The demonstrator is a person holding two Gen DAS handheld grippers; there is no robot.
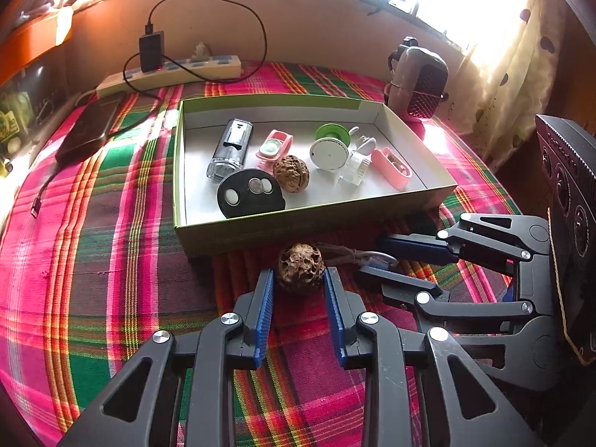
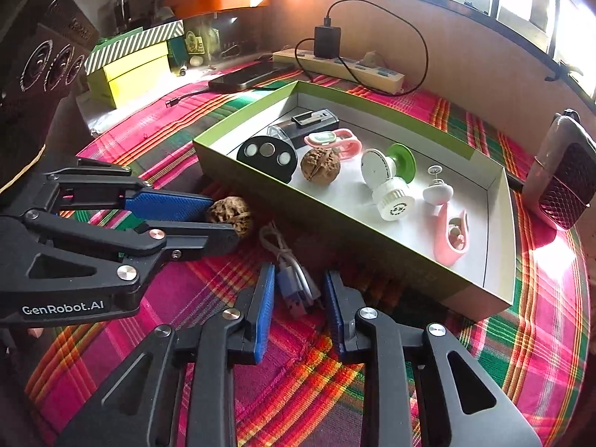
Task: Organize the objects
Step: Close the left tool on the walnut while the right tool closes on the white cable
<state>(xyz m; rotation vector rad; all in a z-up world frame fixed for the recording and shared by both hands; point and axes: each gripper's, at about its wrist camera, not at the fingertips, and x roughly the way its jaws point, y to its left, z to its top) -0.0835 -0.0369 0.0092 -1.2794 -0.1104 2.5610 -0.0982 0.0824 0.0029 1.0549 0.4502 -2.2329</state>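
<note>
Both fisheye views curve and crop the scene at the edges; window glare whitens the upper right of the left wrist view. The dark box with round dials [image 1: 570, 186] is cut off by the frame, and small print on the white cap [image 2: 394, 197] inside the green tray [image 1: 298, 232] cannot be read. The only legible writing is "GenRobot.AI", on the side of the left gripper [image 2: 223, 219].

The left gripper's jaws stand partly open, one blue pad on each side of the loose walnut [image 1: 301, 272], which lies on the plaid cloth [image 1: 93, 260] of the table just outside the tray's near wall; the pads appear to press its flanks. A second walnut [image 1: 291, 173] sits inside the tray. The right gripper [image 2: 298, 290] has its jaws narrowed around the bundled USB cable [image 2: 298, 287], also on the cloth near the tray; firm contact cannot be confirmed.
</note>
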